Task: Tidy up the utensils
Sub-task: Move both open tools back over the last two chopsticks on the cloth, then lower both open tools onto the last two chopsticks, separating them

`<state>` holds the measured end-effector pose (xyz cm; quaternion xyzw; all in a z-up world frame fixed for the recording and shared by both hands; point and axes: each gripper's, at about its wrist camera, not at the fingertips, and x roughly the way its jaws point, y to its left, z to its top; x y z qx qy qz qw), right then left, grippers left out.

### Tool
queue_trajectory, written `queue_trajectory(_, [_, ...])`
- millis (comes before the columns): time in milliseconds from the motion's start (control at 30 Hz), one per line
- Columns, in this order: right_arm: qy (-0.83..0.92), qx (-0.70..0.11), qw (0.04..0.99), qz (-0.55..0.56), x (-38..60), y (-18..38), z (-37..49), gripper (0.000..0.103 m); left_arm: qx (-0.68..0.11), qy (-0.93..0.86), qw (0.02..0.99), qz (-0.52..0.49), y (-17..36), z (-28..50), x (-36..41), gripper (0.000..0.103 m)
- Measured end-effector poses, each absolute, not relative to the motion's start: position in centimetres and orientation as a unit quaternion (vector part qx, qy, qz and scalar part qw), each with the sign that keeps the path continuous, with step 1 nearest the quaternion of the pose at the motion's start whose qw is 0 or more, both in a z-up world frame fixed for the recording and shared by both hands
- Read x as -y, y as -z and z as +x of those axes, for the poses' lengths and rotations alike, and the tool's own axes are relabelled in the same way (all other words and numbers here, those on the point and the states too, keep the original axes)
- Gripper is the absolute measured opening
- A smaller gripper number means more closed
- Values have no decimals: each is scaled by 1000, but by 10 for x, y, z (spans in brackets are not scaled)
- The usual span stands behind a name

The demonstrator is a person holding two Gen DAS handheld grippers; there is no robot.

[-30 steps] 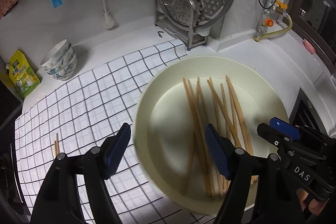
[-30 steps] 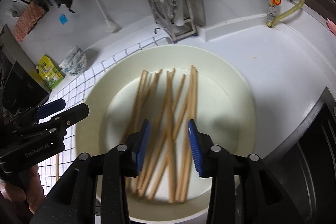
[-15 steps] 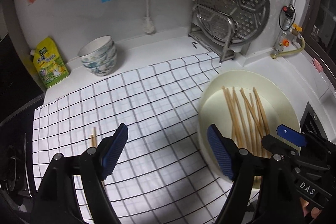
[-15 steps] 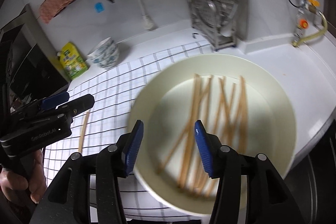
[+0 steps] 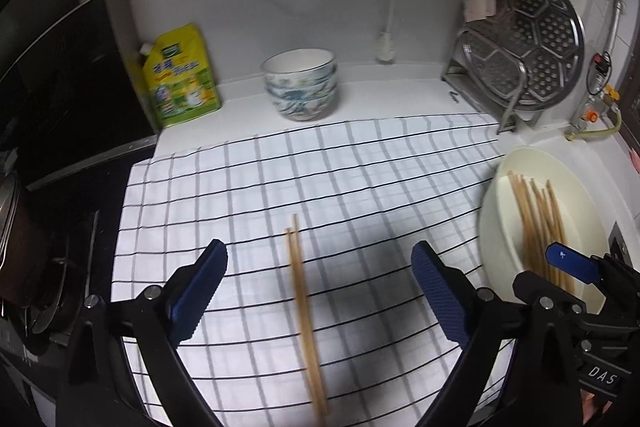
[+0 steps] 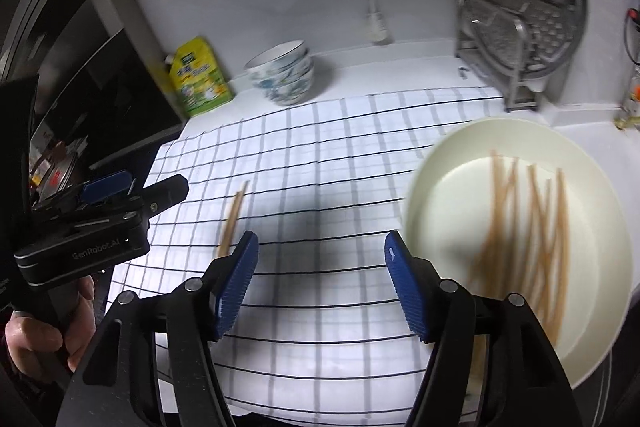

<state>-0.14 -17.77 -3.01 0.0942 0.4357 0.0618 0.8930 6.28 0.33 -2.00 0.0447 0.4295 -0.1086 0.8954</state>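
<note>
Chopsticks on cloth (image 5: 303, 301): one pair lay side by side on the checked cloth (image 5: 360, 167), its length running from the near edge of the cloth toward the middle; I saw nothing touching it.
Chopsticks in plate (image 5: 538, 227): a loose bunch of several sticks lay in the cream plate (image 5: 516, 167), crossing one another a little; in the right wrist view they were blurred (image 6: 532, 227).
Plate place: it stood at the right edge of the cloth, near the right end of the counter (image 5: 380, 75), and I could not tell if its rim lay on the cloth or only beside it.
Left gripper (image 5: 319, 269): I had it over the cloth with the jaws opening wide; the pair on the cloth showed between the two blue pads, lower down, and the pads did not press on it.
Right gripper (image 6: 321, 259): its jaws were opening too and held nothing; only the cloth showed between the pads, and the plate was just beside the right pad in that view.
Left hand (image 6: 38, 331): it was seen at the left edge of the right wrist view, around the handle.
Back of counter: stacked bowls (image 5: 301, 89) and a yellow-green pouch (image 5: 178, 77) stood beside each other near the wall, and a metal rack (image 5: 516, 67) with a perforated round tray stood at the back right corner.
</note>
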Motion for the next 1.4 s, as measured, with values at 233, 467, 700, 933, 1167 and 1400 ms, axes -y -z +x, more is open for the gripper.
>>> queue_trajectory(233, [-93, -455, 882, 76, 124, 44, 10, 66, -446, 79, 891, 32, 39, 63, -54, 93])
queue_trajectory(467, [-107, -489, 863, 73, 88, 86, 16, 66, -467, 63, 881, 32, 65, 57, -87, 93])
queue_trajectory(700, [-102, -519, 846, 66, 67, 126, 15, 66, -493, 62, 868, 15, 92, 48, -109, 93])
queue_trajectory(933, [-83, -531, 842, 46, 52, 147, 18, 66, -503, 57, 863, 10, 106, 44, -124, 93])
queue_trajectory(1167, [-66, -523, 850, 2, 39, 153, 16, 66, -512, 55, 857, 6, 117, 40, -130, 93])
queue_trajectory(1400, [-62, -517, 853, -38, 30, 157, 14, 55, -515, 54, 856, 4, 119, 40, -130, 93])
